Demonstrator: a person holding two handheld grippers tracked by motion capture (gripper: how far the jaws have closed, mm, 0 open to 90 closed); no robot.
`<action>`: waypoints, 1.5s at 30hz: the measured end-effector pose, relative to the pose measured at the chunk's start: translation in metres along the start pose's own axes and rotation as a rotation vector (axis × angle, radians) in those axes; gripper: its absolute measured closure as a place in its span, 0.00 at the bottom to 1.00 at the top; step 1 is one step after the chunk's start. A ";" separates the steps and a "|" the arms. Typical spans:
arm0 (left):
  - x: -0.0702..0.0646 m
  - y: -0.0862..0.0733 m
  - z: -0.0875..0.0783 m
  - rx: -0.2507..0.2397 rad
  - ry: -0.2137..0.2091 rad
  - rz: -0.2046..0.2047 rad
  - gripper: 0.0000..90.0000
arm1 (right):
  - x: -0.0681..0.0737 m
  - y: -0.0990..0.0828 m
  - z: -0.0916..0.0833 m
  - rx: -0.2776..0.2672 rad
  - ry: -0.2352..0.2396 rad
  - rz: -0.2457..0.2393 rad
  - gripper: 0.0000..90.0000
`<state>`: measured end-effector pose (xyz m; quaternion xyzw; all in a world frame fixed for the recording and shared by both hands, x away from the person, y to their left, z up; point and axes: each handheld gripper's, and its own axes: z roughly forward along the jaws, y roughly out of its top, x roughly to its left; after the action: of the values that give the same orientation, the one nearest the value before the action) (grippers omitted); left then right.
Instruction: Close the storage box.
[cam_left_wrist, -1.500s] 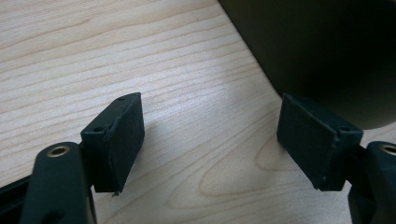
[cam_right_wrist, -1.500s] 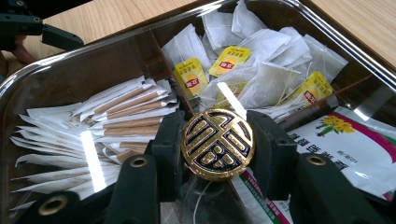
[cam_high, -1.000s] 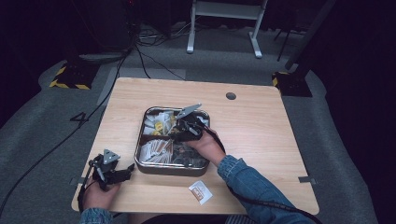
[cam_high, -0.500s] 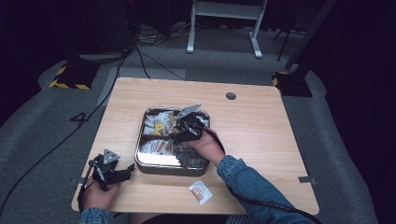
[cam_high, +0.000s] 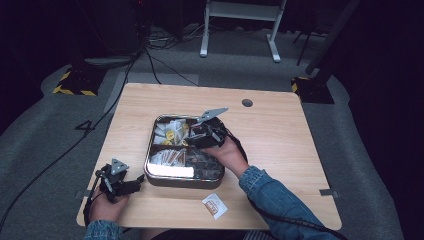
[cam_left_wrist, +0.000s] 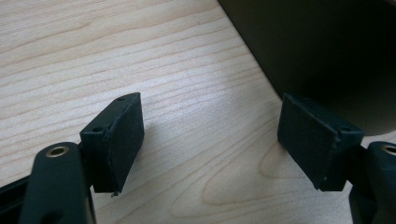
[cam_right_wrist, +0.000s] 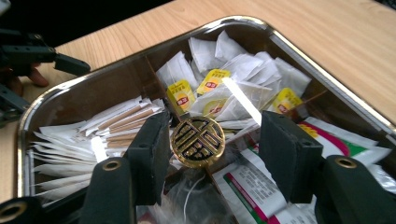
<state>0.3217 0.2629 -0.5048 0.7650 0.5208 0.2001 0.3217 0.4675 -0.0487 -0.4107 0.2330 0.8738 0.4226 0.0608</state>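
A square metal tin (cam_high: 182, 177) with dividers stands mid-table. It holds yellow-tagged tea bags (cam_right_wrist: 212, 84), white stick sachets (cam_right_wrist: 116, 121) and red-and-green packets (cam_right_wrist: 327, 135). A round gold-and-black knob (cam_right_wrist: 198, 142) rises where the dividers meet. My right gripper (cam_high: 195, 136) hovers over the tin's middle, open, its jaws (cam_right_wrist: 217, 121) on either side of the knob; the left pad is close to it, the right pad well apart. My left gripper (cam_high: 136, 181) rests near the table's front left corner, open (cam_left_wrist: 210, 126) over bare wood, with the tin's dark wall (cam_left_wrist: 327, 46) just ahead.
A small white sachet (cam_high: 214, 205) with a red print lies on the wooden table (cam_high: 280, 145) near the front edge, right of the tin. A cable hole (cam_high: 246, 103) sits at the back. Cables trail off the table's left side.
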 end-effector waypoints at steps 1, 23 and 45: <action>0.000 0.000 0.000 0.001 -0.002 0.001 0.26 | -0.001 0.000 -0.004 -0.007 -0.003 -0.002 0.49; 0.001 0.002 0.002 0.012 -0.019 0.021 0.20 | -0.040 -0.022 -0.117 -0.130 -0.094 0.092 0.46; 0.000 0.001 0.002 0.011 -0.017 0.018 0.20 | -0.064 -0.083 -0.181 -0.149 -0.176 0.151 0.43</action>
<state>0.3240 0.2623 -0.5051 0.7731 0.5122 0.1937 0.3199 0.4395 -0.2508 -0.3646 0.3290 0.8112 0.4677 0.1224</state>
